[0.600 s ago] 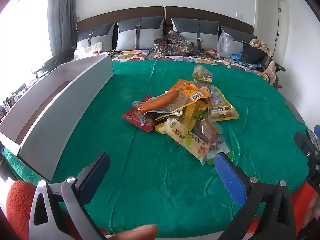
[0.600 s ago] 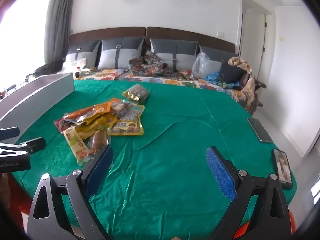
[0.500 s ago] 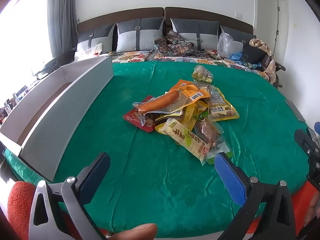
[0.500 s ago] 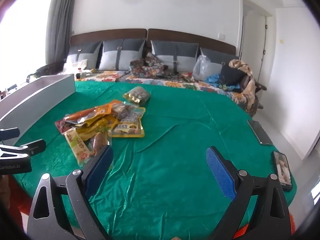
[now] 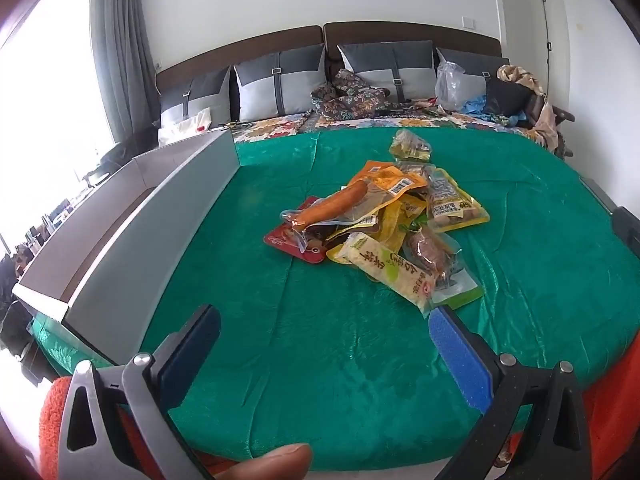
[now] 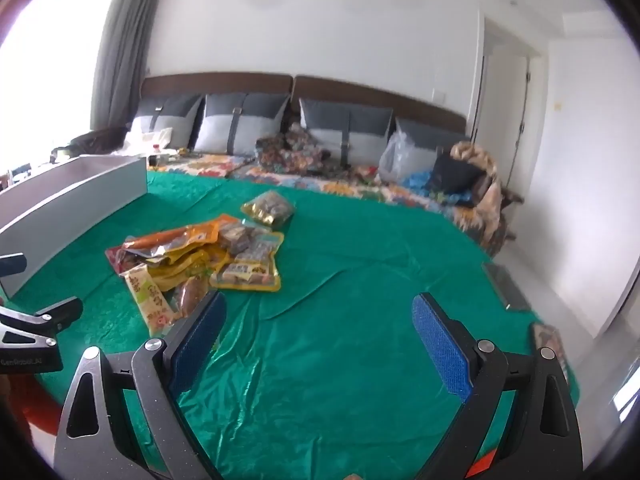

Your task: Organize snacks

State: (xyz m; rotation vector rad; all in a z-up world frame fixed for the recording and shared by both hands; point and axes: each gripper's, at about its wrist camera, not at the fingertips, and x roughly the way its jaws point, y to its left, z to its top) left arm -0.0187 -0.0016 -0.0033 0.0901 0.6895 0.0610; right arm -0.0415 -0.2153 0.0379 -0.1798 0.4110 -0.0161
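Observation:
A pile of snack packets (image 5: 384, 224) lies in the middle of a green cloth (image 5: 320, 352); an orange sausage pack (image 5: 336, 206) sits on top and a pale yellow-green packet (image 5: 384, 268) sticks out toward me. One gold packet (image 5: 410, 146) lies apart behind the pile. A long grey open box (image 5: 132, 232) stands at the left. My left gripper (image 5: 324, 344) hovers open in front of the pile, nothing between its blue pads. In the right wrist view the pile (image 6: 200, 256) is left of my right gripper (image 6: 318, 328), which is open and empty; the grey box (image 6: 76, 196) is far left.
A bed with grey pillows (image 5: 280, 80), clothes and a plastic bag (image 5: 450, 84) runs behind the cloth. Two phones (image 6: 506, 286) lie near the right edge. The other gripper (image 6: 36, 332) shows at the left of the right wrist view. A fingertip (image 5: 268, 462) shows at the bottom.
The right wrist view has tilted up and swung slightly, so the pile sits lower and nearer the left finger. The left view is nearly unchanged. Both grippers stay open.

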